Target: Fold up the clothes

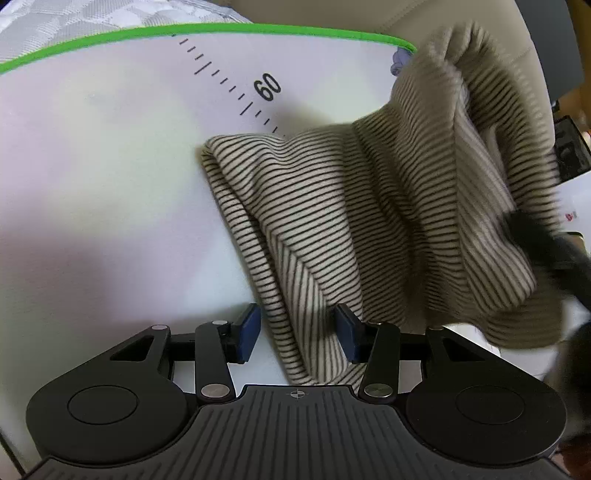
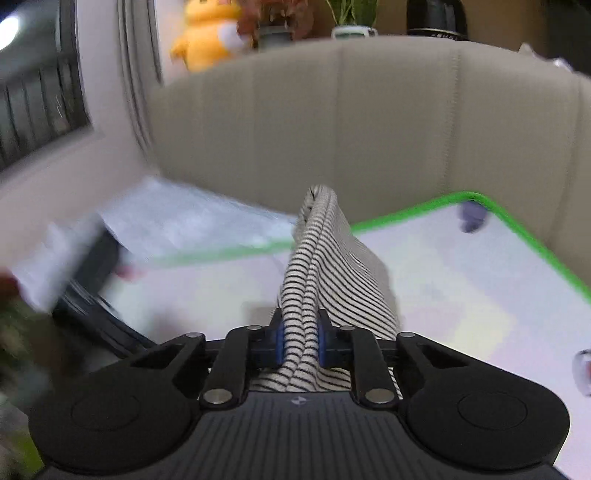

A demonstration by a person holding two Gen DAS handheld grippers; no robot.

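Right gripper (image 2: 300, 345) clamps the soft, light striped garment (image 1: 369, 206) mid-frame; left gripper (image 1: 297, 332), part-open, straddles its hem ungripped.

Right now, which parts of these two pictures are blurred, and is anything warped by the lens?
Left wrist view: the striped cloth smears at its raised right end, and the mat's green edge bows. Right wrist view: the left side is streaked, while the right gripper stays sharp.
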